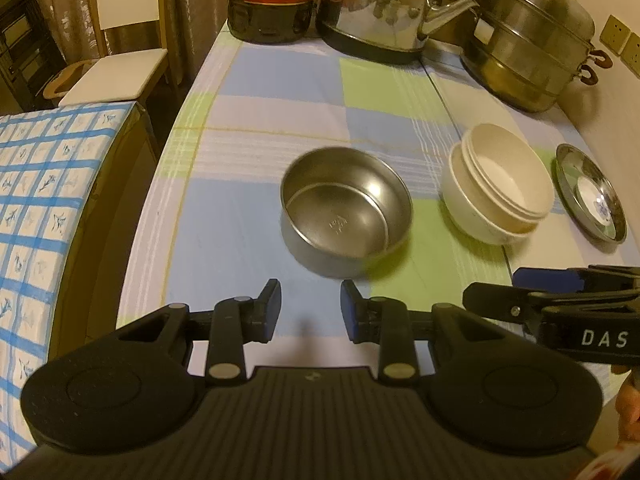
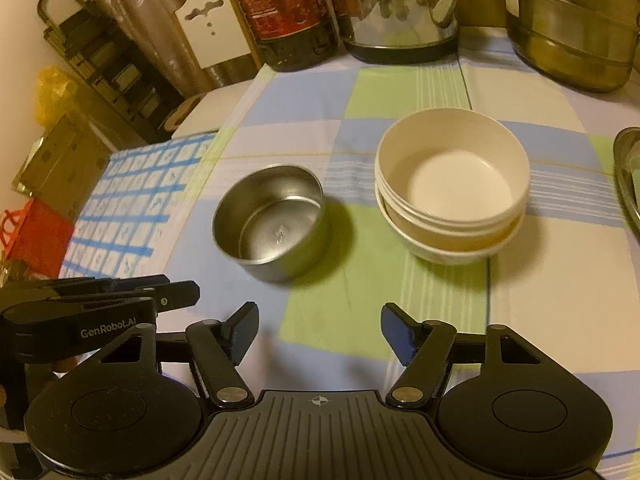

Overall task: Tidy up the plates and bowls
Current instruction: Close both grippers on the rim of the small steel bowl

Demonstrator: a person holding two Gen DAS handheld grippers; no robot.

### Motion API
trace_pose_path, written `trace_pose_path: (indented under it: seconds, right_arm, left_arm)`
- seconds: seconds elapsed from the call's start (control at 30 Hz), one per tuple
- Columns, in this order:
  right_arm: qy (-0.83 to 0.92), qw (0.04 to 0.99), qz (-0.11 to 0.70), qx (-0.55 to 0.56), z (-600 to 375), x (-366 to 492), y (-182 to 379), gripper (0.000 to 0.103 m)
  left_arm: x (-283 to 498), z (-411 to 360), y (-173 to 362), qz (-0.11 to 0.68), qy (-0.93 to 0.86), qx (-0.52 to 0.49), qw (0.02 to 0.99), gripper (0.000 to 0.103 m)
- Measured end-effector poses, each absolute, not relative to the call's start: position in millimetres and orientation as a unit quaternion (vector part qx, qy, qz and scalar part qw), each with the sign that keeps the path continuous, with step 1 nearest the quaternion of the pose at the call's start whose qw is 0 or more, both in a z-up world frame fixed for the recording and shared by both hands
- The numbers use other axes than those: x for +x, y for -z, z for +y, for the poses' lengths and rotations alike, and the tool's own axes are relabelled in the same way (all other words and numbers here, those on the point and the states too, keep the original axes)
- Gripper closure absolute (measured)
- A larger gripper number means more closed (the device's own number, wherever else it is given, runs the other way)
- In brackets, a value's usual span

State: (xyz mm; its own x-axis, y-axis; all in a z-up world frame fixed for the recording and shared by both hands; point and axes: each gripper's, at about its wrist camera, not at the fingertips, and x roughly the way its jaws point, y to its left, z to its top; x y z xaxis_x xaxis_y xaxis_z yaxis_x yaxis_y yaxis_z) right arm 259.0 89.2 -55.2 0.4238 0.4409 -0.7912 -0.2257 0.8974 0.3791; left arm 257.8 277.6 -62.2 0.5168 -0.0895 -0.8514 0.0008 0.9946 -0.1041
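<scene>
A steel bowl (image 1: 346, 210) stands upright on the checked tablecloth; it also shows in the right wrist view (image 2: 272, 222). To its right is a stack of white bowls (image 1: 498, 190), seen too in the right wrist view (image 2: 452, 184). Further right lies a steel plate (image 1: 590, 192) with a small patterned dish on it; its edge shows in the right wrist view (image 2: 626, 176). My left gripper (image 1: 310, 310) is open and empty, just short of the steel bowl. My right gripper (image 2: 320, 332) is open and empty, short of both bowls.
At the back of the table stand a dark oil bottle (image 1: 272, 0), a steel kettle (image 1: 380, 8) and a tiered steel steamer pot (image 1: 532, 40). A chair (image 1: 116, 56) and a blue-checked surface (image 1: 40, 200) lie to the left of the table edge.
</scene>
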Motion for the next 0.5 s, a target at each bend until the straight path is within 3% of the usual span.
trace_pose_path:
  seconds: [0.5]
  right_arm:
    - [-0.164, 0.854, 0.483, 0.098, 131, 295, 72, 0.053]
  left_arm:
    - [311, 299, 77, 0.493, 0.046, -0.050, 0.867, 0.075]
